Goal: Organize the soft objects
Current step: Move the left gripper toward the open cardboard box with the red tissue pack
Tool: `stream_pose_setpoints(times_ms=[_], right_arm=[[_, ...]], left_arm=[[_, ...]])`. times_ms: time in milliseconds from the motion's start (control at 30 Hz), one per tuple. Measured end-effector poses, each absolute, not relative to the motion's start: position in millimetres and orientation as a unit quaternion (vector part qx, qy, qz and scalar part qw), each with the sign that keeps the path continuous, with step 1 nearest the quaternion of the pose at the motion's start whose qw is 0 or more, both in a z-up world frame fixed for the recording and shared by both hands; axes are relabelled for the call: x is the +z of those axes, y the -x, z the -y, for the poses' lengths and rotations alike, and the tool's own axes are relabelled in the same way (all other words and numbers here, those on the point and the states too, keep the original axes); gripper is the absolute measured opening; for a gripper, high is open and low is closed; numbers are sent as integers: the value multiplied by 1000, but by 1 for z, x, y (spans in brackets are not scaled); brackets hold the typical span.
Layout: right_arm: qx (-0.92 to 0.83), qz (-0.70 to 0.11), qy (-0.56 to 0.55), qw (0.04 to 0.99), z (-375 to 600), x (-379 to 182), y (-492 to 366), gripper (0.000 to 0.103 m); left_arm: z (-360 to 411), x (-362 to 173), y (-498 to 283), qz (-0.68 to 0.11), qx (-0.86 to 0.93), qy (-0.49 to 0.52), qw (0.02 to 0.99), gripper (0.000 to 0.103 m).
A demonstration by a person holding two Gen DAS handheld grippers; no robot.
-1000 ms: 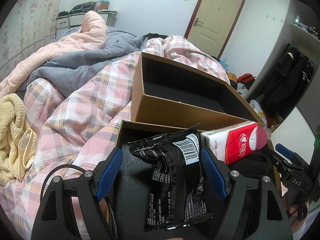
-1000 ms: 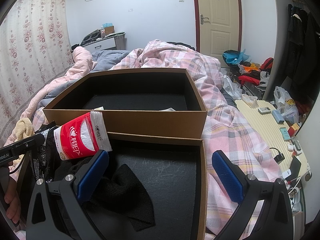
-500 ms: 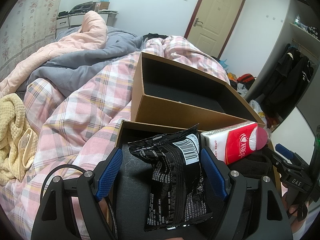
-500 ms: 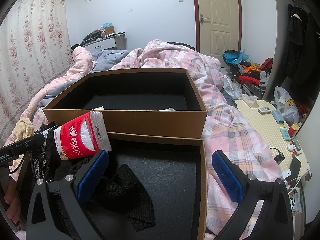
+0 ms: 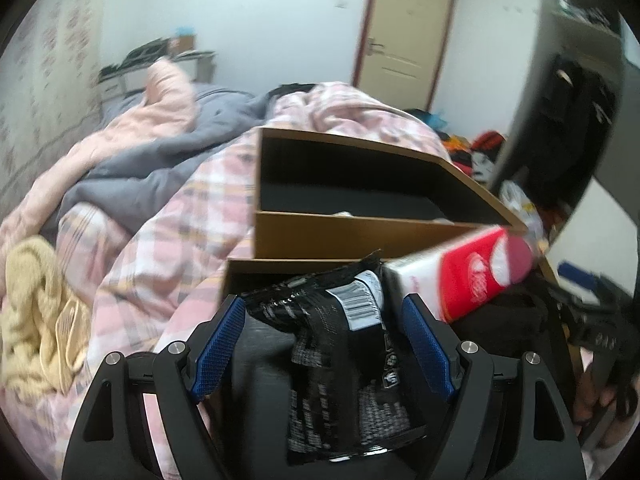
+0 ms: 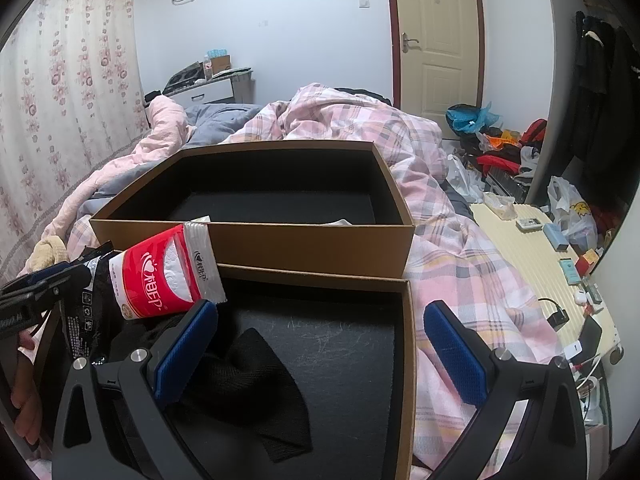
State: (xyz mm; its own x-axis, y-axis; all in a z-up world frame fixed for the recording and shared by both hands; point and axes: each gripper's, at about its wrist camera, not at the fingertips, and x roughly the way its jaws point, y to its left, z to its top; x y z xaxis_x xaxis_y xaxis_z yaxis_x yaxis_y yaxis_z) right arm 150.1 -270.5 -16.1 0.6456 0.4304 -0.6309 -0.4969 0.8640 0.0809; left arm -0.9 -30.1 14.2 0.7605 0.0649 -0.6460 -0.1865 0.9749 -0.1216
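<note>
The bed (image 6: 452, 240), under its pink plaid quilt, fills the middle of both views. In the left wrist view it now sits more upright and blurred than a second ago, since that view has rolled; the right wrist view is unchanged. Two brown boxes lie on the bed: the far box (image 6: 320, 240) at centre and the near box (image 6: 408, 320) just below it, touching it. A black cloth (image 6: 256, 384) lies on the near box's floor, lower centre. The red tissue pack (image 6: 168, 276) leans at the near box's left end, as before. The black snack bag (image 5: 352, 360) stands between the left gripper's (image 5: 324, 344) pads, lower centre; the jaws are wide apart and do not press it. The right gripper (image 6: 320, 356) hangs wide open over the near box, holding nothing, unmoved.
</note>
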Motion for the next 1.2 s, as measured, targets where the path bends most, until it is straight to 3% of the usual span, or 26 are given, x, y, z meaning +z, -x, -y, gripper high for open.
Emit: stream_pose_setpoints(times_ms=[233, 767, 833, 900, 1200], right_arm=[[256, -332, 48, 907, 272, -15, -148, 102], [258, -335, 38, 906, 274, -16, -150, 102], [259, -334, 38, 905, 274, -16, -150, 102], [261, -332, 41, 906, 273, -15, -149, 102], [260, -332, 43, 906, 273, -15, -147, 102]], left_arm=[[50, 3, -9, -372, 118, 11, 921, 78], [42, 5, -6, -363, 158, 20, 918, 78], [40, -6, -15, -394, 152, 21, 906, 74], [38, -17, -23, -423, 129, 32, 896, 58], [35, -12, -15, -407, 101, 61, 906, 41]])
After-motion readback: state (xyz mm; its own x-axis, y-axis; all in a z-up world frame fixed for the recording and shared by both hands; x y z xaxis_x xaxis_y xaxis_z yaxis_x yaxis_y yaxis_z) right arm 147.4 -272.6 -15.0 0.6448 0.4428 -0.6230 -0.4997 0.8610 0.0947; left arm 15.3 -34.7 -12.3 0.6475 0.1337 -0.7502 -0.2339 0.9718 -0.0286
